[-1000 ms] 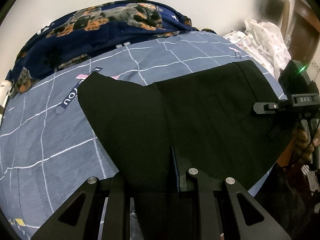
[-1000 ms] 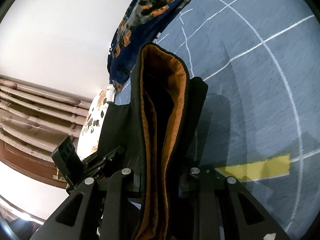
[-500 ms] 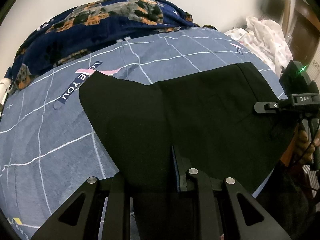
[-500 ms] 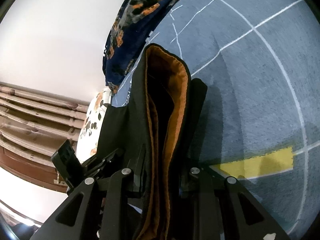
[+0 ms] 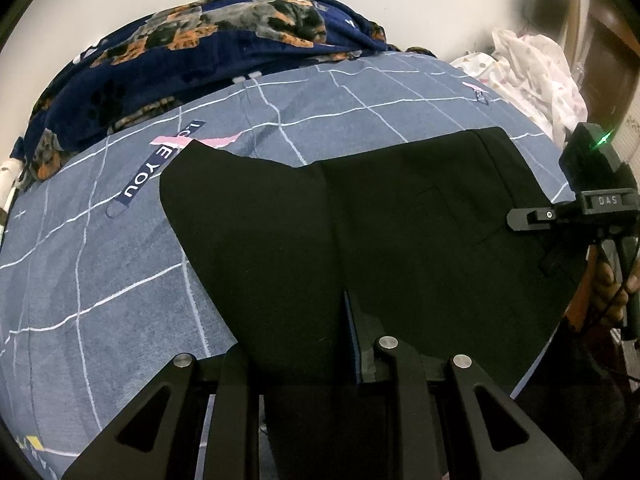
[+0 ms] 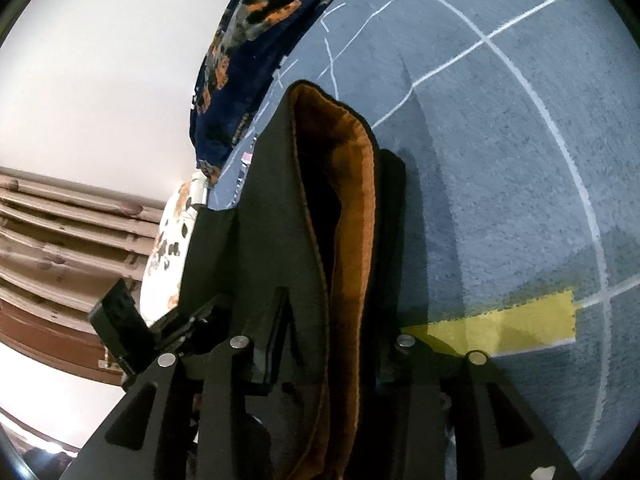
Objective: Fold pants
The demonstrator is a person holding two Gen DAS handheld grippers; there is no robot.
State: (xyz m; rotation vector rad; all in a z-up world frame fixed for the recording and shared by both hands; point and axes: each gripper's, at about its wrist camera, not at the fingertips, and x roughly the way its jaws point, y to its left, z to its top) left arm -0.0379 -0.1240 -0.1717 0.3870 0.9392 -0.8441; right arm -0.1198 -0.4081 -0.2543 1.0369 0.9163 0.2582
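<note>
Black pants (image 5: 360, 232) lie spread on a blue-grey bedsheet (image 5: 100, 272) crossed by white grid lines. The near edge of the cloth runs up between the fingers of the left gripper (image 5: 304, 344), whose jaws stand narrow and clamped on it. A dark strip printed on the sheet reads "E YOU" (image 5: 150, 172), its first letters partly covered by a pink patch. A navy blanket (image 5: 224, 48) with dog print is bunched at the far edge.

In the left wrist view the right gripper (image 5: 560, 220) carries a tag reading "DAS" and a green light. Its jaws have just been opening; the orange-lined waistband (image 6: 344, 240) stands between them, contact not clear. A yellow patch (image 6: 504, 324) is printed on the sheet beside it.
</note>
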